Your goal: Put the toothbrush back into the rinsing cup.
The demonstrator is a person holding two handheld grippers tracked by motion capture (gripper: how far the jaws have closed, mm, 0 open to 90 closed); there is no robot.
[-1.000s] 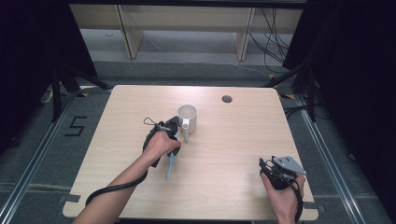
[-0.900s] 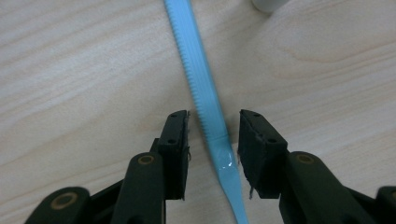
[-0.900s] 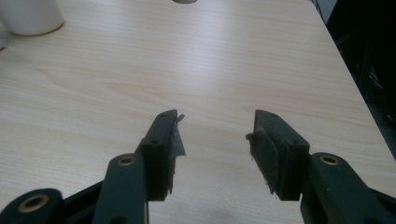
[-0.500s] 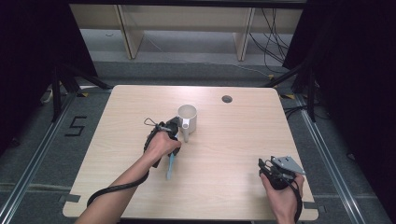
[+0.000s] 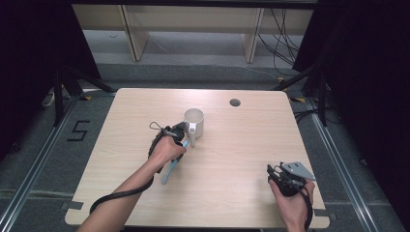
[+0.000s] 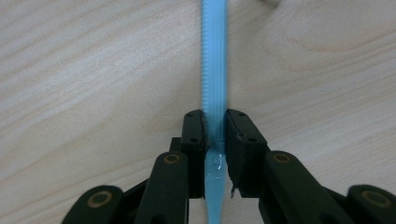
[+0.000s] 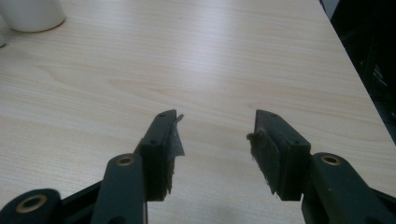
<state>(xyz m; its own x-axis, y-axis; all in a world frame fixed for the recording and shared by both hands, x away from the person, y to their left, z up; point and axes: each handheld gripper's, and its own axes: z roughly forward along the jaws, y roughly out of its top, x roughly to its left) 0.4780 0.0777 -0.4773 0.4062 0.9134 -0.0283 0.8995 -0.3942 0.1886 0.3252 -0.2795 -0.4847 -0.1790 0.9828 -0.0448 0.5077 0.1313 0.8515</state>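
Note:
A light-blue stick with a ridged edge [image 5: 169, 170] lies flat on the wooden table [image 5: 241, 145], just in front of a white mug [image 5: 194, 122]. My left gripper [image 5: 179, 141] points down at the stick's far end beside the mug. In the left gripper view its jaws have just been closing and now press on both sides of the blue stick [image 6: 214, 70], so the left gripper [image 6: 215, 116] is shut on it. My right gripper [image 5: 279, 175] rests near the table's front right corner. It stands open with nothing between its fingers [image 7: 215, 123].
The mug [image 7: 30, 14] stands upright, its handle turned toward the left hand. A small round hole [image 5: 235, 102] sits near the table's far edge. Shelving and cables lie beyond the table, and dark floor surrounds it.

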